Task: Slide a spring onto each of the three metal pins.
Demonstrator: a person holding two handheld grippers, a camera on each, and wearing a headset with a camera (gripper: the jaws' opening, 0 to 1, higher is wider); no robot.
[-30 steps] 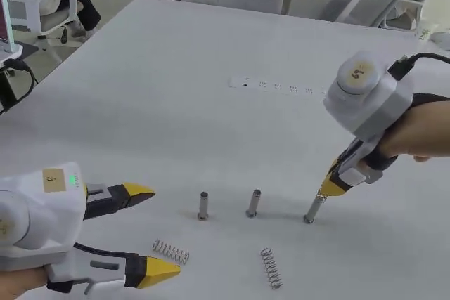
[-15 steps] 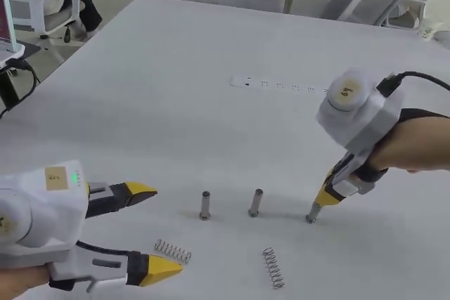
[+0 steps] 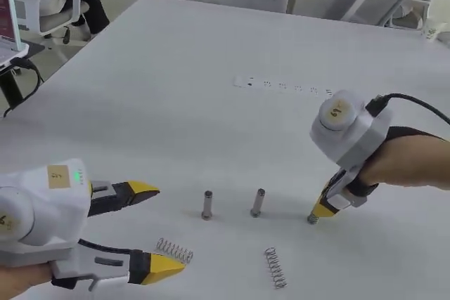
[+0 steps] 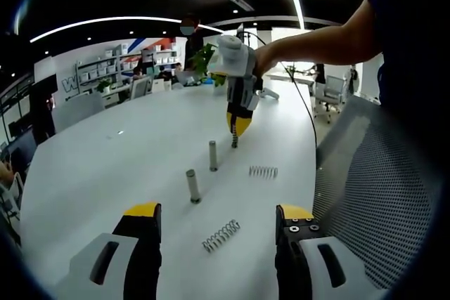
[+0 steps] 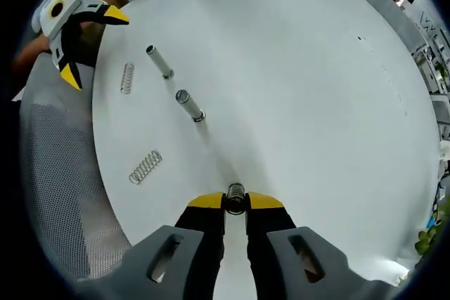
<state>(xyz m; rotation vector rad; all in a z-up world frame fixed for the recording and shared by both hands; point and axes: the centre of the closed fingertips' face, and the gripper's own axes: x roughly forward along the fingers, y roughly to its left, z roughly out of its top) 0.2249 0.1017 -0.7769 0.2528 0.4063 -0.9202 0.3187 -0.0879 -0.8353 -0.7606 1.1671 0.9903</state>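
Standing upright, pin [image 5: 236, 195] sits clamped in right gripper [image 5: 235, 203].

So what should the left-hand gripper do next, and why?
Probably ease the left gripper onto the nearest spring, which lies close by its open jaws, and close on it. The left pin and middle pin stand bare, and the right gripper is busy, clamped at the right pin.
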